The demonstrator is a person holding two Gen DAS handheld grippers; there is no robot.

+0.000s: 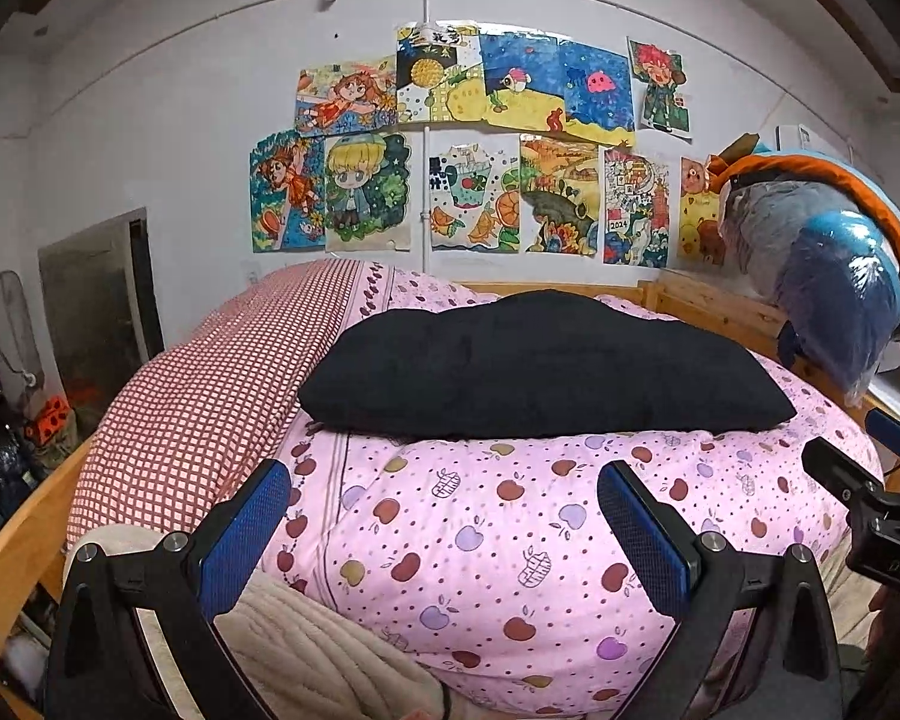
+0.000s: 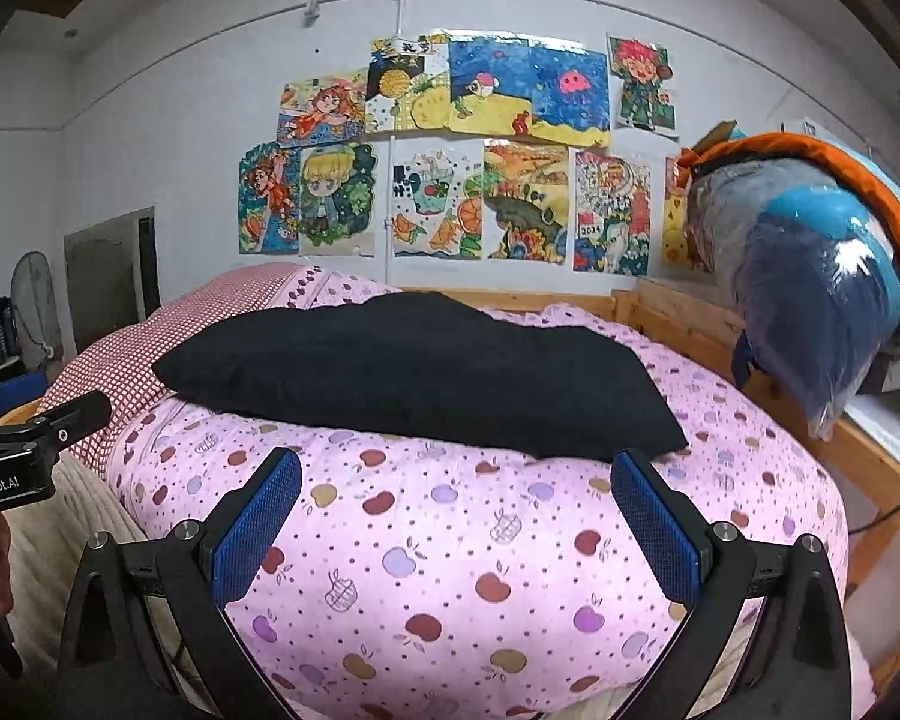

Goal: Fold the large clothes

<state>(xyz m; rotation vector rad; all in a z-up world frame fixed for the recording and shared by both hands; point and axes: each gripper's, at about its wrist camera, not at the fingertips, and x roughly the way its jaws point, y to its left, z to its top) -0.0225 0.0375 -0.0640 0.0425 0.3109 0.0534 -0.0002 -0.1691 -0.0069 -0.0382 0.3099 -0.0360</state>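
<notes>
A black folded garment (image 1: 540, 366) lies flat on the pink apple-print quilt (image 1: 480, 540) covering the bed, with a red checked pillow (image 1: 210, 396) just beside it on the left. The left gripper (image 1: 444, 483) and right gripper (image 2: 456, 471) both hover near the quilt's front edge, jaws spread wide and holding nothing, apart from the garment.

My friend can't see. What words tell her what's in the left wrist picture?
A folded black garment lies on a pink apple-print quilt on a bed. The open left gripper hovers in front of it, holding nothing. Bright drawings cover the wall behind.
</notes>
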